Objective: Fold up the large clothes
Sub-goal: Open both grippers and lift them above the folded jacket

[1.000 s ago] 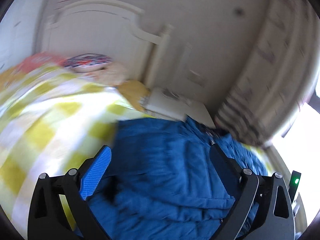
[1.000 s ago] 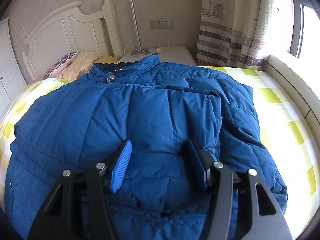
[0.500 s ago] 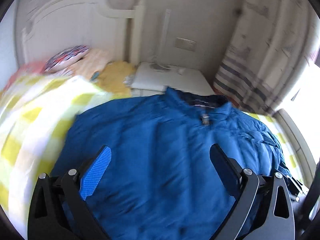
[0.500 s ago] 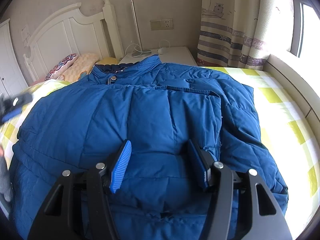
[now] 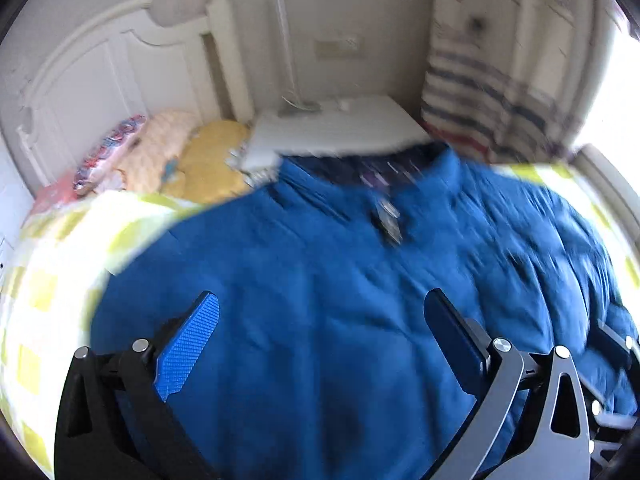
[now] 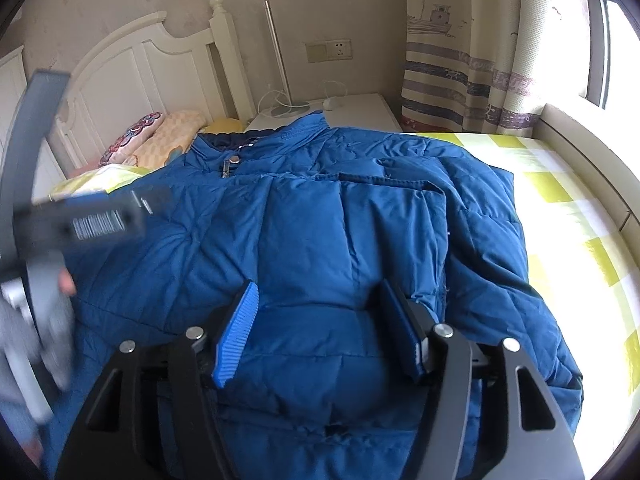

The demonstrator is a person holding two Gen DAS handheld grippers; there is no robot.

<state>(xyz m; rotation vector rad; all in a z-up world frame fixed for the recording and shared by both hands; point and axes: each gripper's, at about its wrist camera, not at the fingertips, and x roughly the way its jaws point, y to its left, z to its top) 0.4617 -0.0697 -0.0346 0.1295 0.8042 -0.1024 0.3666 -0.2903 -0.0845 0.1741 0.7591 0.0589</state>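
One big blue coat lies flat on the bed, ready for folding, while the right gripper, fingers just opening, lets go of its puffy hem and the left gripper hangs wide open above it.

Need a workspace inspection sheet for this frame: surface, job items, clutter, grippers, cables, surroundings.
Surface: bed with yellow-checked cover.
Job's things: blue puffer jacket spread flat, collar toward headboard.
Clutter: pillows at bed head.
Grippers: left gripper open above jacket, blurred; right gripper jaws have just been opening, a jacket bulge between its pads, not visibly pinched.
Cables: white cable on nightstand.
Surroundings: striped curtain, wall socket, window at right.
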